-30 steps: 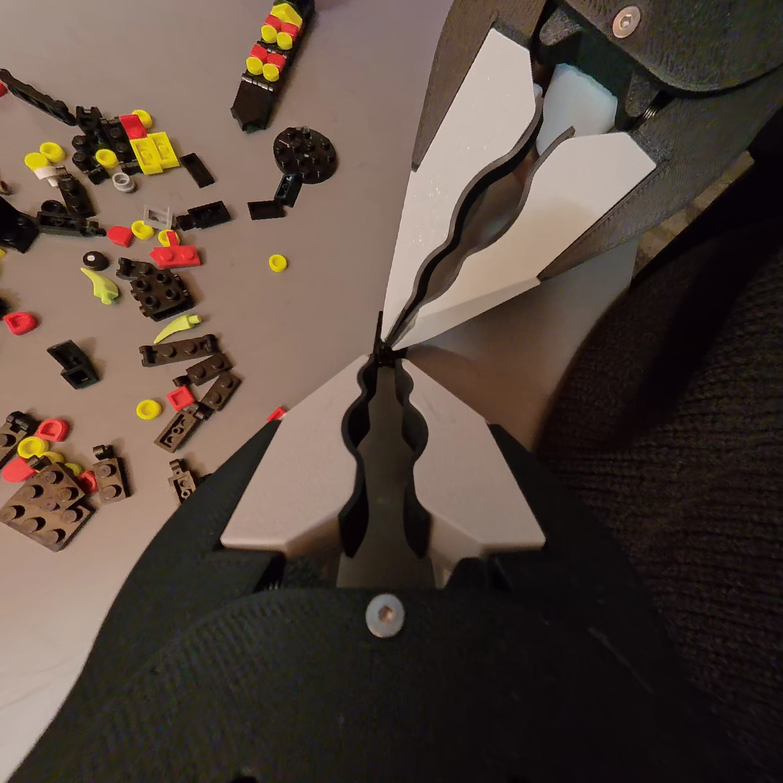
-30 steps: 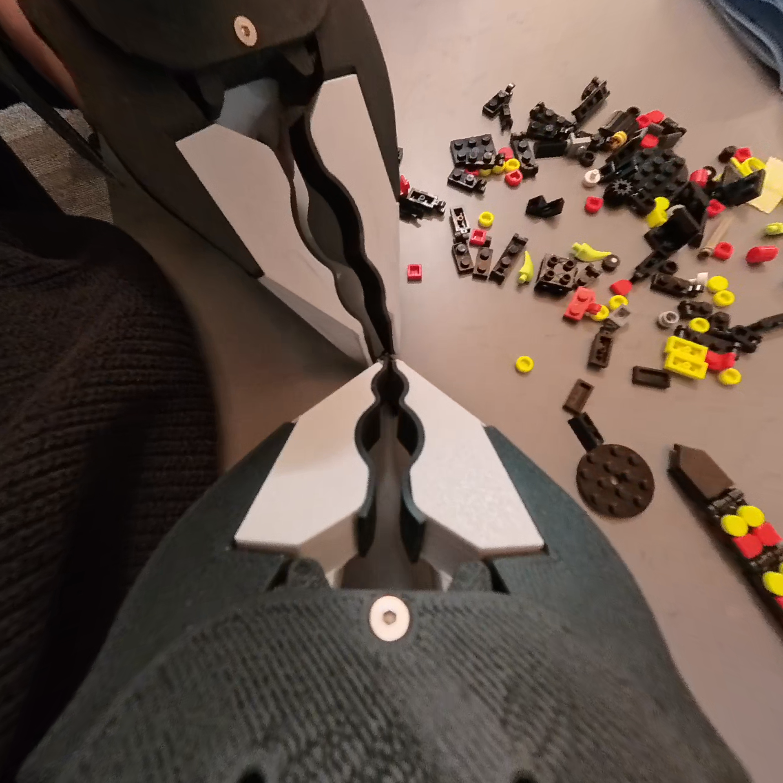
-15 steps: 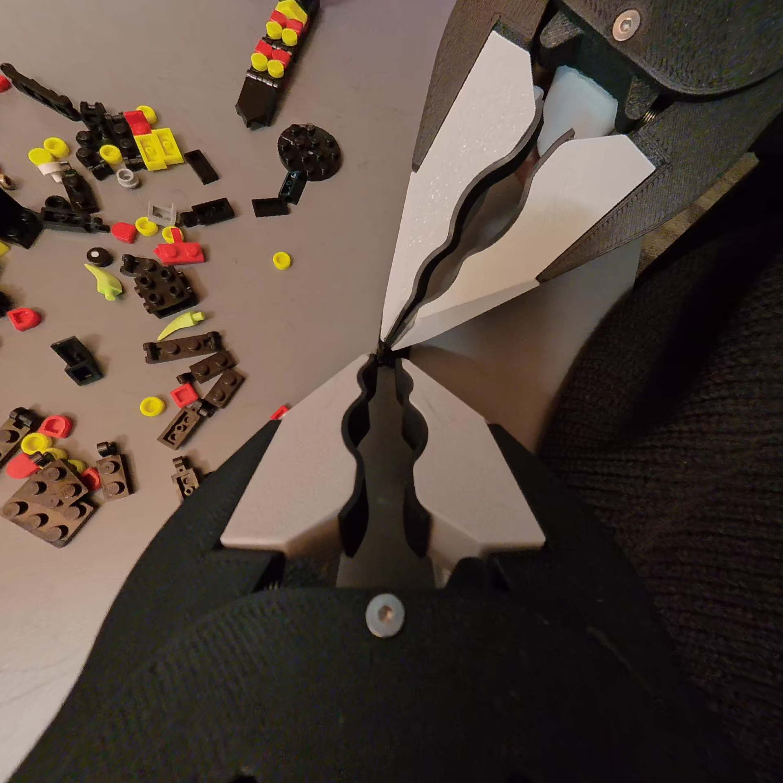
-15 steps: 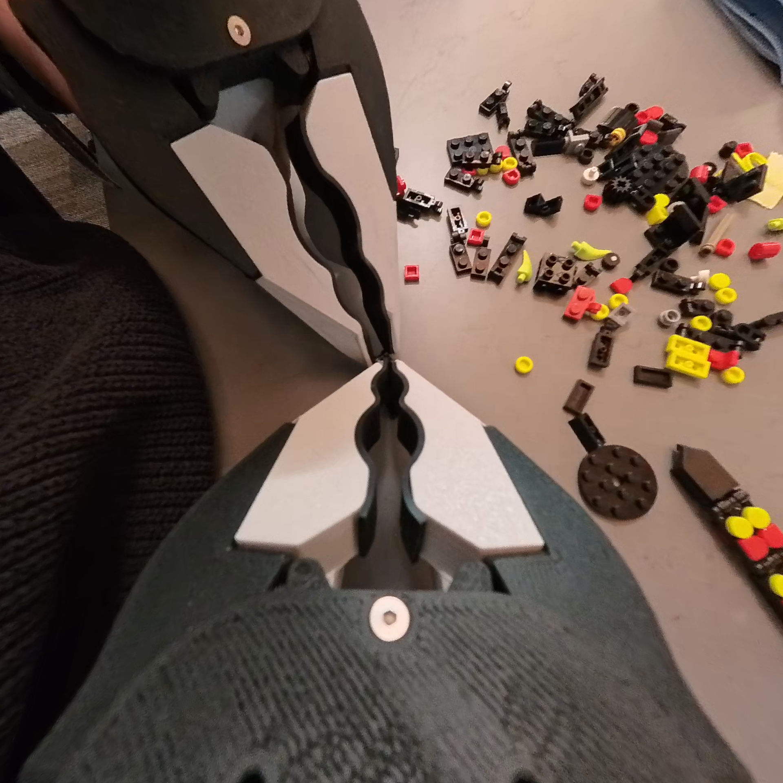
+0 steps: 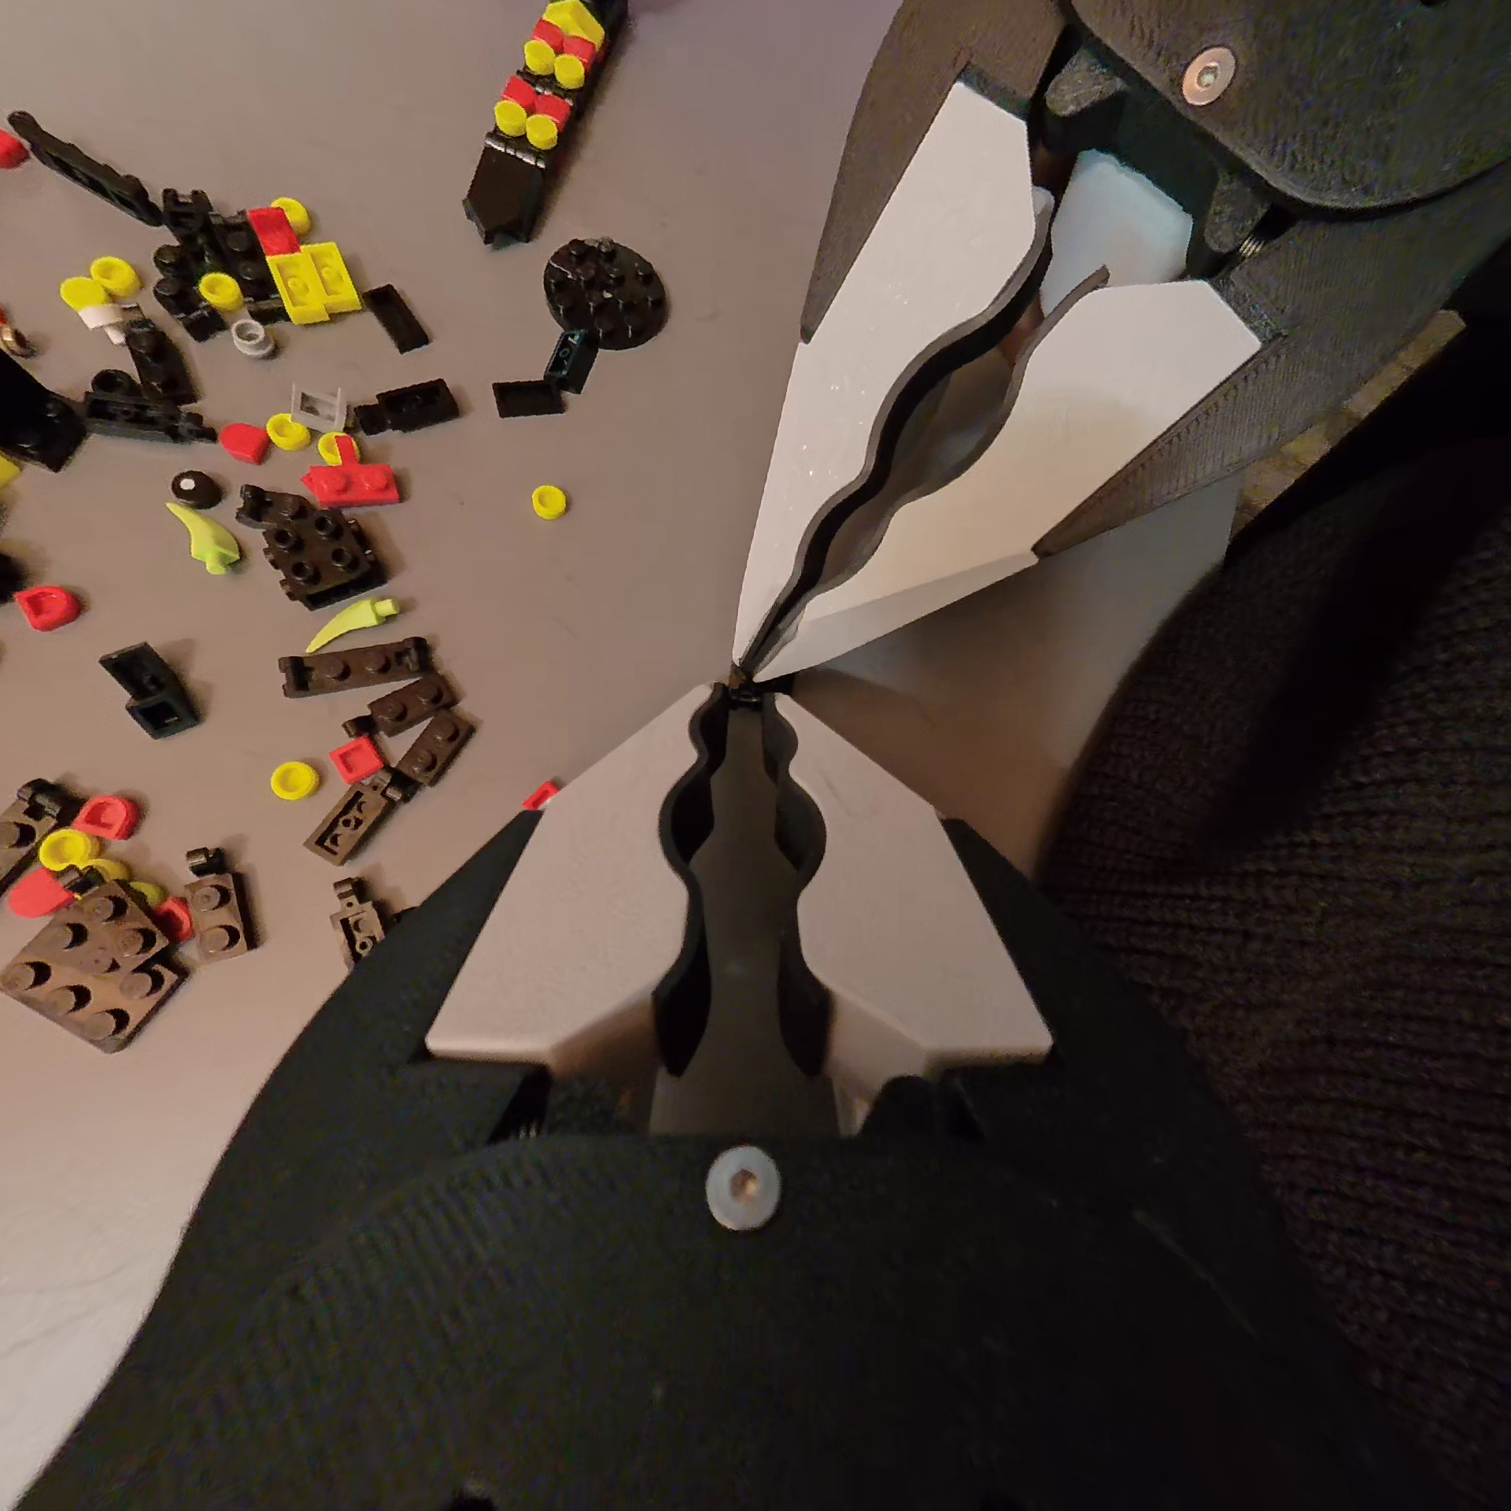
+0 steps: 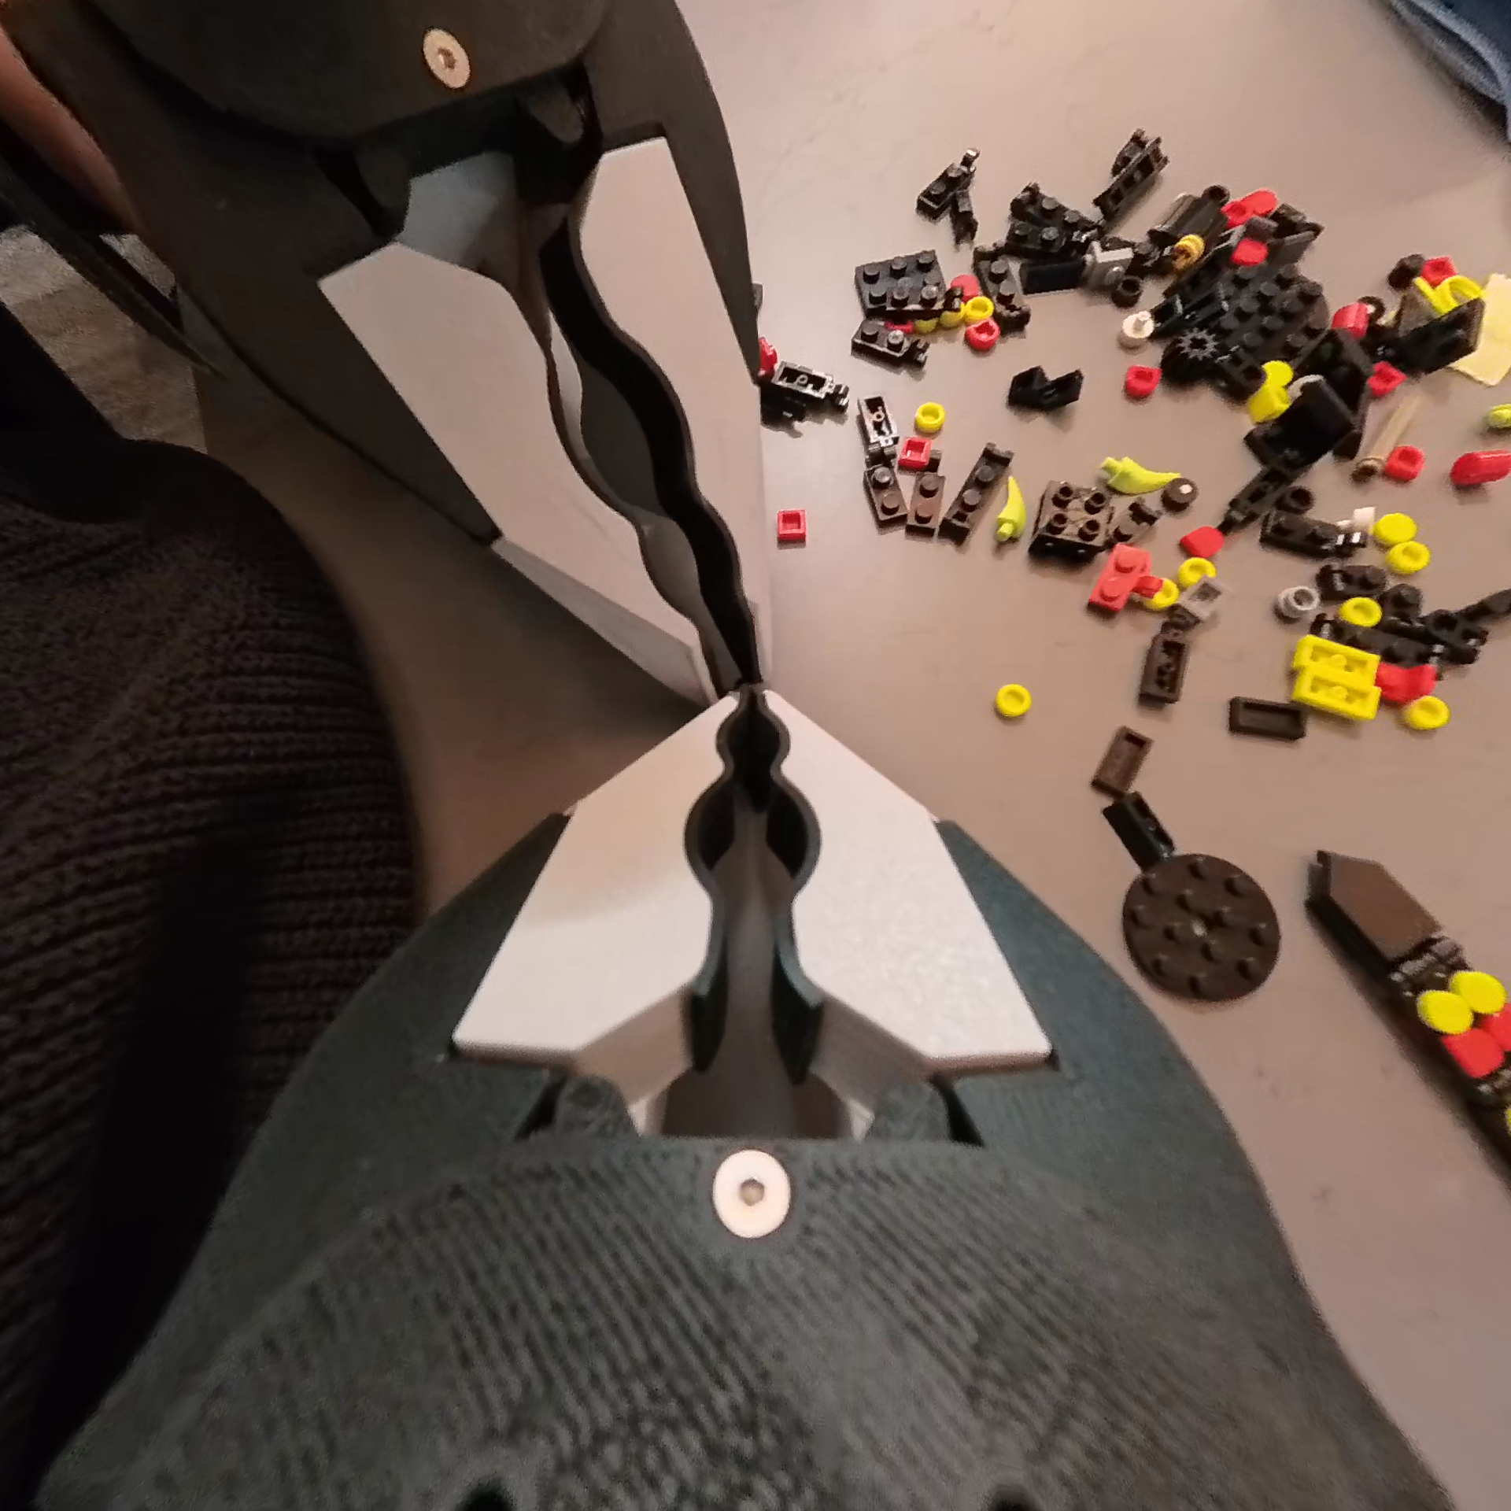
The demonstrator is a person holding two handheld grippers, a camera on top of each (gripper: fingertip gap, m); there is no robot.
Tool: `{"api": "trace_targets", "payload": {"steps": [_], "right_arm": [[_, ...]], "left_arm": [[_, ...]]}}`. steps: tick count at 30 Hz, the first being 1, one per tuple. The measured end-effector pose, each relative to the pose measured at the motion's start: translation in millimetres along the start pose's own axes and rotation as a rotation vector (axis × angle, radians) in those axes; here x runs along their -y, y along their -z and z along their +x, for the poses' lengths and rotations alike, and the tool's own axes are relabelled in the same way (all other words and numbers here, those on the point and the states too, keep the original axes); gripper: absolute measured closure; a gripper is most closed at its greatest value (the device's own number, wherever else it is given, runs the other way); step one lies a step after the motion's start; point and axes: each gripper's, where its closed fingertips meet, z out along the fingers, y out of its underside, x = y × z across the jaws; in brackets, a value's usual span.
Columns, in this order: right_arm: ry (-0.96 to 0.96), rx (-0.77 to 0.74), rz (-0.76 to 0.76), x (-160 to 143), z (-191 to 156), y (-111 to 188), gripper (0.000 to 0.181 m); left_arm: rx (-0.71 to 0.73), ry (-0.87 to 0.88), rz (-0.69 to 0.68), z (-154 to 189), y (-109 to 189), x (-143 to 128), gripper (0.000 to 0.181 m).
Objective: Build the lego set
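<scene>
My left gripper [image 5: 744, 697] is shut on a tiny black lego piece [image 5: 746, 697], held above the grey table near its front edge. My right gripper [image 5: 746, 669] reaches in from the upper right, shut, its tip touching that piece. In the right wrist view my right gripper [image 6: 748, 695] is shut and the left gripper [image 6: 746, 674] meets it tip to tip from the upper left; the piece is hidden there. A long black assembly with yellow and red studs [image 5: 535, 123] [image 6: 1423, 973] lies on the table beside a round black plate [image 5: 605, 290] [image 6: 1200, 928].
Several loose black, red and yellow pieces lie spread on the table [image 5: 327, 531] [image 6: 1145, 490], with a lone yellow stud [image 5: 549, 500] [image 6: 1012, 701] nearest the grippers. A person's dark knitted sleeve [image 5: 1308, 899] [image 6: 163, 818] lies close behind the grippers. Between my right fingertips and the round black plate [image 6: 1200, 928] there is roughly 11 centimetres. The left camera catches it too, in the left wrist view [image 5: 611, 282].
Both grippers stay shut and tip to tip. The views have shifted only slightly over the table.
</scene>
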Motion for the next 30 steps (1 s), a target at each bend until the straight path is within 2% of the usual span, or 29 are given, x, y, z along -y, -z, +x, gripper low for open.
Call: {"api": "trace_targets", "payload": {"steps": [24, 27, 30], "right_arm": [[0.068, -0.073, -0.006, -4.4, -4.5, 2.2, 0.181], [0.055, -0.033, 0.023, -3.3, -6.8, 7.0, 0.180], [0.058, -0.048, 0.155, 17.0, -0.1, 24.9, 0.177]], "left_arm": [[0.073, -0.094, -0.021, 4.1, -1.6, -0.9, 0.176], [0.053, -0.080, -0.027, 7.2, -3.2, -2.4, 0.176], [0.051, -0.082, -0.018, 8.2, -2.8, -1.1, 0.176]]}}
